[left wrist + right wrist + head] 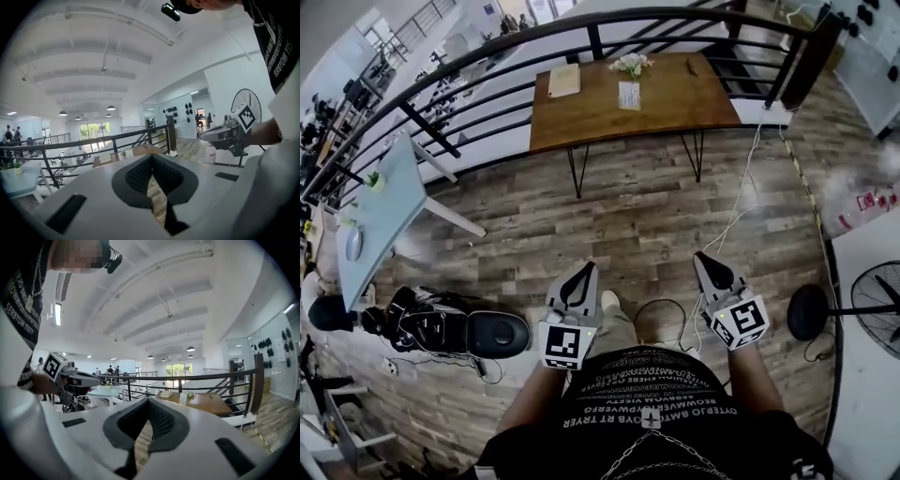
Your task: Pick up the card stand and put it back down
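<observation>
- Holds left tongs (584, 268) clenched on nothing, low at 6 o'clock, close to the body.
- Holds right tongs (704, 256) clenched and empty too, at 5 o'clock.
- Finds card stand (629, 95) upright on wooden surface (684, 103) far off at 12 o'clock, well apart from both tongs, flowers (632, 64) just behind.

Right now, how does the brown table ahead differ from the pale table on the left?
The brown table is wood-toned on thin black legs; the pale table is light blue-grey on white legs. The brown table is seen nearly square-on, the pale table at a slant. Both stand on the plank floor and carry small items.
</observation>
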